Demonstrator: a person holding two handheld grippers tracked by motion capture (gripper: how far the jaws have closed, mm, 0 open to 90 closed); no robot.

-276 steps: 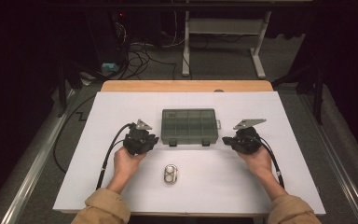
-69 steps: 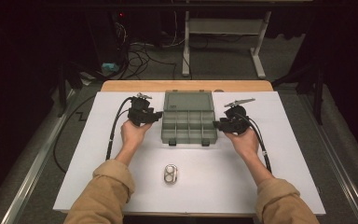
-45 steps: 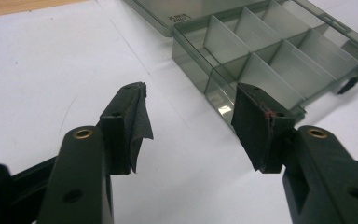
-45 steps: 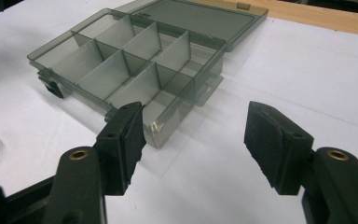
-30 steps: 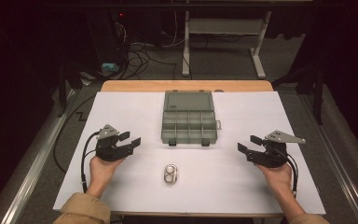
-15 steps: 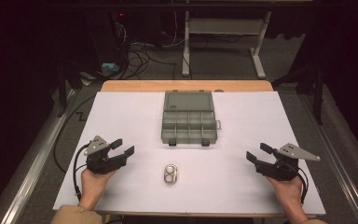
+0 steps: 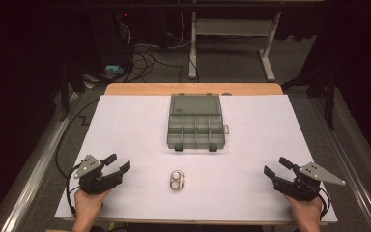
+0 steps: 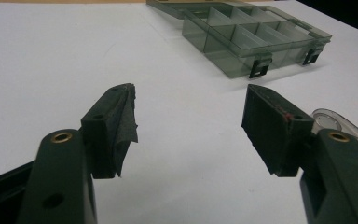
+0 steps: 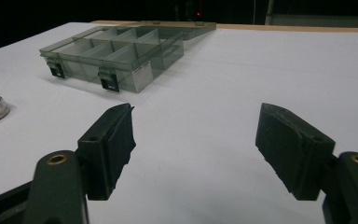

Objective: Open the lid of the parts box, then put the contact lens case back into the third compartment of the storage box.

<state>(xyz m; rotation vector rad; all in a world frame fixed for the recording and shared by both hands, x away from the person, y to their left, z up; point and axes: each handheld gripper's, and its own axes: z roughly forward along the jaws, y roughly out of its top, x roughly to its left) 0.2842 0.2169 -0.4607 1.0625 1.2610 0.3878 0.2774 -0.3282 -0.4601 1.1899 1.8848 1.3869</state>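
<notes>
We see a translucent grey plastic organiser box [image 7: 195,122], a clear glossy plastic case [image 7: 177,180], and a matt white tabletop [image 7: 125,125] edged in wood.

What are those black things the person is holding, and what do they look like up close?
They are two handheld grippers. The left gripper and right gripper are black and blocky, each topped by a grey three-cornered plate and trailing a black cable. Each has two chunky black fingers with brass-coloured rivets at the base. One left finger has a loose, frayed dark pad covering. The hands are bare.
</notes>
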